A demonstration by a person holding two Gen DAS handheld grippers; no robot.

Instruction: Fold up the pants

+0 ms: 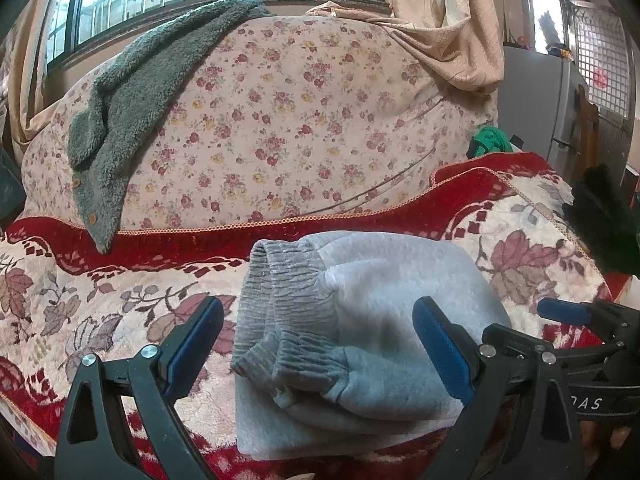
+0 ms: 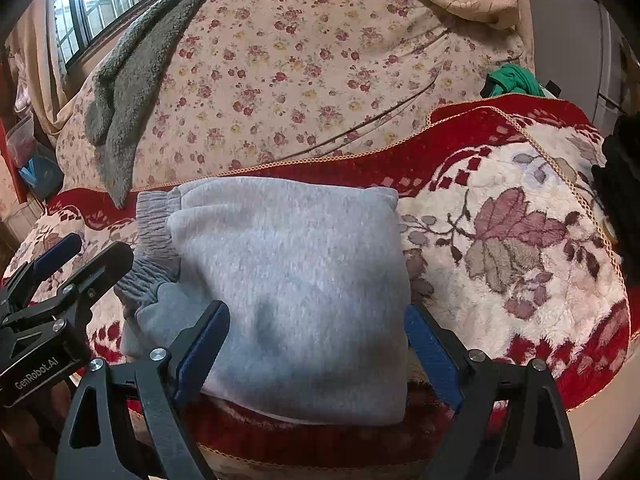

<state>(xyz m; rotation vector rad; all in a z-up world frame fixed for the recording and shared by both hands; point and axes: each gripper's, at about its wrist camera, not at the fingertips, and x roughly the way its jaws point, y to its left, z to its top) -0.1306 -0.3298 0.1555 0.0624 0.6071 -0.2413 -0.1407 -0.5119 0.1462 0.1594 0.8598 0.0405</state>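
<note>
Folded pants (image 2: 288,296): underside hidden.

The folded fleece pants (image 2: 292,280) are pale heather grey, with darker grey ribbed cuffs (image 1: 280,304). Beneath the pants lies a plush blanket (image 2: 520,208) in cream with mauve and taupe leaves, bordered deep red with an orange braided edge. Behind the pants rises a beige sheet (image 1: 300,120) printed with small red and yellow roses. Left of the pants, a grey-green shaggy garment (image 1: 132,92) drapes over that sheet. Both grippers' fingers (image 1: 440,352) (image 2: 430,352) are black with blue pads.
</note>
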